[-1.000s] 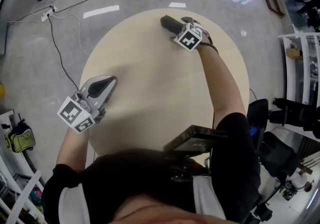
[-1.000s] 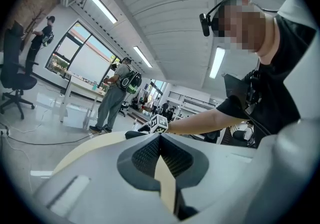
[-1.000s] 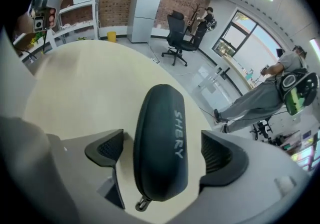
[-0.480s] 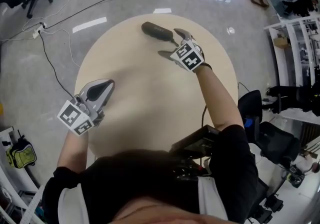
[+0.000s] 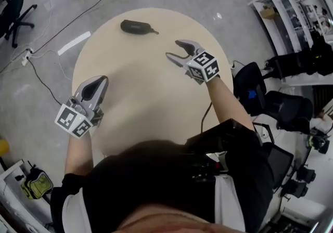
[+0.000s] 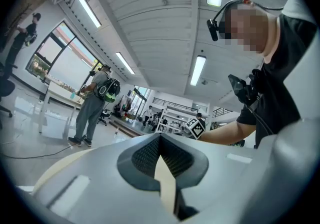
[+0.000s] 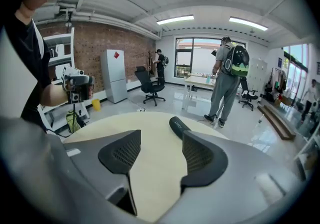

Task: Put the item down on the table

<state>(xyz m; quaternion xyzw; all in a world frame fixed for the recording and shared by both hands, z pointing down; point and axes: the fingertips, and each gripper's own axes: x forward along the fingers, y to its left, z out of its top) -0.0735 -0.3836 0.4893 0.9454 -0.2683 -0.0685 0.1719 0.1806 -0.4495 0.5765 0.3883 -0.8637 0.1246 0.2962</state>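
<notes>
A black oblong case (image 5: 136,27) lies on its own at the far side of the round beige table (image 5: 140,96). In the right gripper view the case (image 7: 179,125) rests on the table beyond the jaws. My right gripper (image 5: 176,51) hovers over the table's right half, well short of the case. Its jaws are apart and closing, with nothing between them (image 7: 161,138). At the table's left edge my left gripper (image 5: 97,82) is shut and empty, its tips meeting (image 6: 160,138).
A cable (image 5: 41,78) trails over the floor left of the table. A dark office chair (image 5: 251,94) stands at the right edge, shelving (image 5: 291,3) beyond. A person with a backpack (image 7: 227,78) stands past the table, near a chair (image 7: 150,85) and white cabinet (image 7: 114,75).
My right gripper has let go of the black case and drawn back towards the person. The case stays lying at the far side. The left gripper has barely moved.
</notes>
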